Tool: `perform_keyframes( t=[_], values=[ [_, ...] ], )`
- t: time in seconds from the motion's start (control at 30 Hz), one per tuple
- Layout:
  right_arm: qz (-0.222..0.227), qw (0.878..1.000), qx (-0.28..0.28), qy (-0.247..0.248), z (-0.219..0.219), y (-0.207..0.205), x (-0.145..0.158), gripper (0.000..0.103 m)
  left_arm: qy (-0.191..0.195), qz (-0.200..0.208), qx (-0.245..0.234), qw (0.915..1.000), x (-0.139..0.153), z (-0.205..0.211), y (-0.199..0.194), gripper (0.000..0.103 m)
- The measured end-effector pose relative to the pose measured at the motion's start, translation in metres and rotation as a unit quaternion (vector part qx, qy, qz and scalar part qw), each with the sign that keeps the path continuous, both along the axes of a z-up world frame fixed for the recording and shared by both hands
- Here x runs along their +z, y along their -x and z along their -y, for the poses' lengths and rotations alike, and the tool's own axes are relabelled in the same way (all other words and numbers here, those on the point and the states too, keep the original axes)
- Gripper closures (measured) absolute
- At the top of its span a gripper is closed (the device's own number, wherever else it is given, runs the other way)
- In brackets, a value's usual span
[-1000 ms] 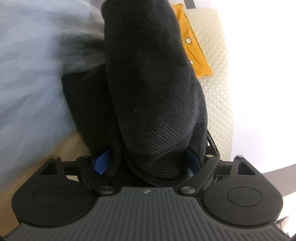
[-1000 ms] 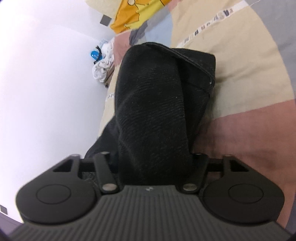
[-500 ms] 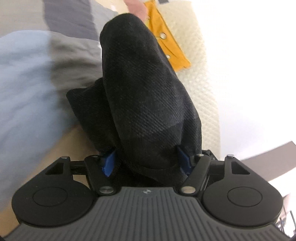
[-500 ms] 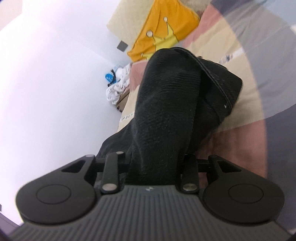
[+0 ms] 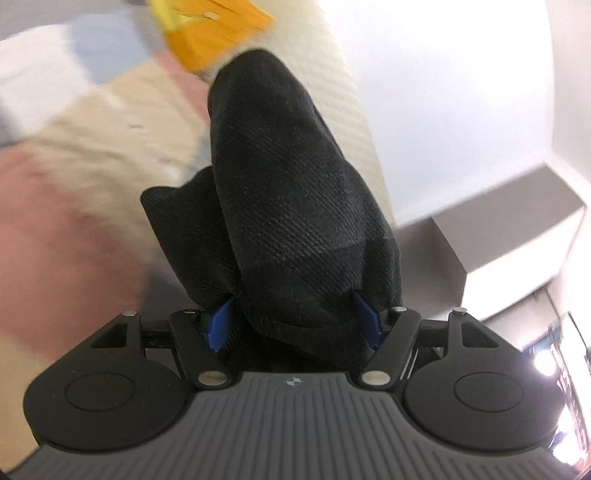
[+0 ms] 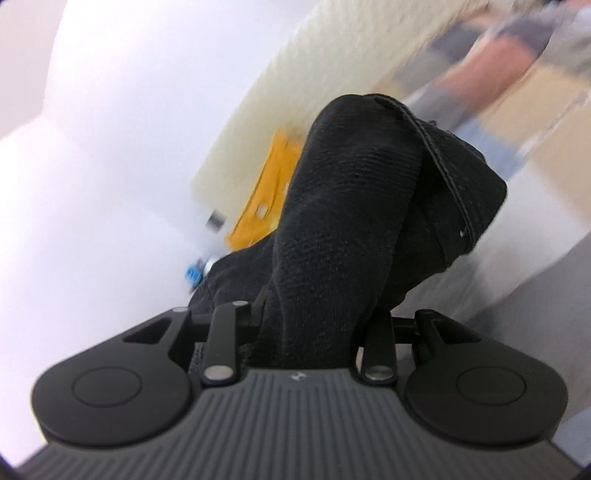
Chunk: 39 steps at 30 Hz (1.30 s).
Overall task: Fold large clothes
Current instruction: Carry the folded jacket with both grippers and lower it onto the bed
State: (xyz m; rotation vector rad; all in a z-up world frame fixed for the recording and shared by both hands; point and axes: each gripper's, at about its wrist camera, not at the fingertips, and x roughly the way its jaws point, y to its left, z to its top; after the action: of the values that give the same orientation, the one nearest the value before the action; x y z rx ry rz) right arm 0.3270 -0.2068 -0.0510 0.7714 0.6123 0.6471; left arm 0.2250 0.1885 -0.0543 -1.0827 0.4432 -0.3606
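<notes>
A black knitted garment (image 5: 280, 184) is bunched up and fills the middle of the left wrist view. My left gripper (image 5: 291, 288) is shut on it, and a blue pad (image 5: 219, 325) shows at each side of the cloth. In the right wrist view another bunch of the same black garment (image 6: 369, 203), with a stitched hem, stands up between the jaws. My right gripper (image 6: 314, 310) is shut on that cloth. The cloth hides the fingertips of both grippers. Both bunches hang above the bed.
A patchwork bed cover (image 5: 92, 147) in pink, beige and blue lies below, blurred. An orange cushion (image 5: 218, 29) leans on a cream quilted headboard (image 5: 332, 74). White wall and a grey ledge (image 5: 498, 229) are at the right. A small blue item (image 6: 192, 275) sits by the wall.
Both grippers have lifted with the black cloth still in them. The views have swung up from the bed cover toward the headboard and the wall.
</notes>
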Motion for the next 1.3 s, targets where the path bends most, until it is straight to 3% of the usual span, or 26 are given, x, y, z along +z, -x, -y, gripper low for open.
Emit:
perform_keyframes(
  t=[0.2,0.33,0.47,0.63,0.8,0.93,1.0,1.03,1.1,1.17,1.3],
  values=[
    [0.031,0.994,-0.105,0.014,0.079,-0.027,0.018,0.067,-0.018,0.026,-0.075,0.9967,0.033,0.051,-0.132,0.031],
    [0.04,0.987,-0.154,0.016,0.125,-0.059,0.011,0.067,-0.027,0.051,-0.118,0.9914,0.035,0.089,-0.217,0.031],
    [0.034,0.981,-0.188,0.024,0.15,-0.097,-0.012,0.067,-0.048,0.046,-0.161,0.9847,0.023,0.127,-0.294,0.031],
    [0.018,0.975,-0.221,0.031,0.165,-0.144,-0.064,0.067,-0.058,0.034,-0.19,0.9795,-0.022,0.162,-0.366,0.031],
    [0.006,0.97,-0.24,0.037,0.168,-0.151,-0.115,0.067,-0.069,0.018,-0.225,0.9718,-0.078,0.191,-0.399,0.031],
    [-0.005,0.97,-0.239,0.048,0.157,-0.139,-0.14,0.067,-0.094,0.013,-0.244,0.965,-0.11,0.184,-0.406,0.031],
    [-0.001,0.969,-0.238,0.057,0.149,-0.133,-0.145,0.067,-0.087,0.009,-0.251,0.9641,-0.128,0.174,-0.409,0.033],
    [-0.005,0.969,-0.24,0.055,0.147,-0.13,-0.15,0.067,-0.081,0.013,-0.249,0.9649,-0.135,0.168,-0.404,0.039],
    [-0.013,0.969,-0.239,0.053,0.144,-0.13,-0.16,0.066,-0.071,0.012,-0.249,0.9657,-0.15,0.162,-0.41,0.04],
    [-0.005,0.967,-0.25,0.048,0.141,-0.117,-0.165,0.066,-0.055,0.02,-0.254,0.9654,-0.157,0.16,-0.406,0.04],
    [-0.021,0.965,-0.261,0.007,0.149,-0.108,-0.182,0.063,-0.078,0.029,-0.255,0.9634,-0.153,0.168,-0.401,0.039]
  ],
)
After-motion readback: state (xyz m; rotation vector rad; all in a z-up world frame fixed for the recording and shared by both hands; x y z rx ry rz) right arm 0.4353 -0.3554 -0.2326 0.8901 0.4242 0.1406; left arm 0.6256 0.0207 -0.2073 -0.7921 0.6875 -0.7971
